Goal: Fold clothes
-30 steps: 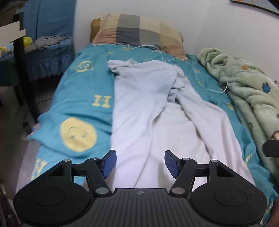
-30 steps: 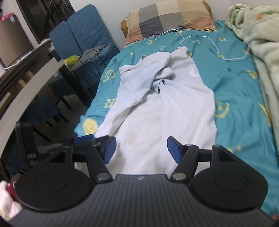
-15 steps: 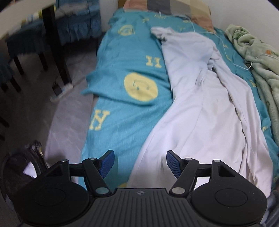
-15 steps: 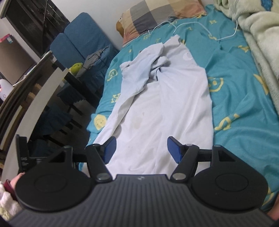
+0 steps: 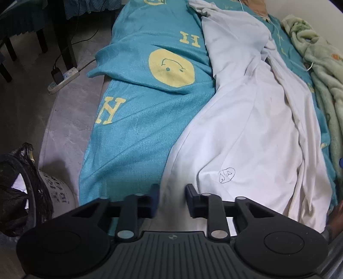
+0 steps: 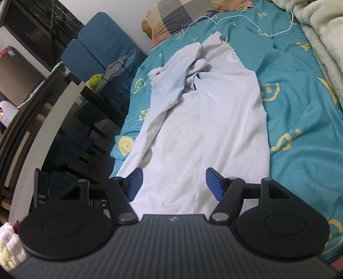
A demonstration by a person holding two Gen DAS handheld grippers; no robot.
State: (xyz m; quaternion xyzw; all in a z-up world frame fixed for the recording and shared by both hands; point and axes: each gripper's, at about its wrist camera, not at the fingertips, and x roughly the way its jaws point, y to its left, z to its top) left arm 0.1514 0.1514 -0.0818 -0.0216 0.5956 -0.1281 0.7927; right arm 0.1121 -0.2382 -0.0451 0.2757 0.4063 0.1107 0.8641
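Here the left gripper (image 5: 171,199) is pointing steeply down at the near left edge of the white garment (image 5: 246,128), and its jaws are closing with the hem lying between them; the pads are not yet seen pressing on the cloth, so the grip looks unfinished. To do this well, I judge the fingers should be pinching the edge alone, not the teal bedspread (image 5: 139,111) beneath it, since both layers are lying flat together there. The right gripper (image 6: 173,184) is hovering over the garment's near end with its jaws standing wide apart and nothing gripped; the cloth is only lying below them. It probably needs to take the opposite corner so both hands lift evenly. The garment is lying lengthwise along the bed, rumpled at the far end near the checked pillow (image 6: 193,17), with a white cable (image 6: 246,19) just beyond it. A green blanket (image 5: 321,64) is bunched along the far side.
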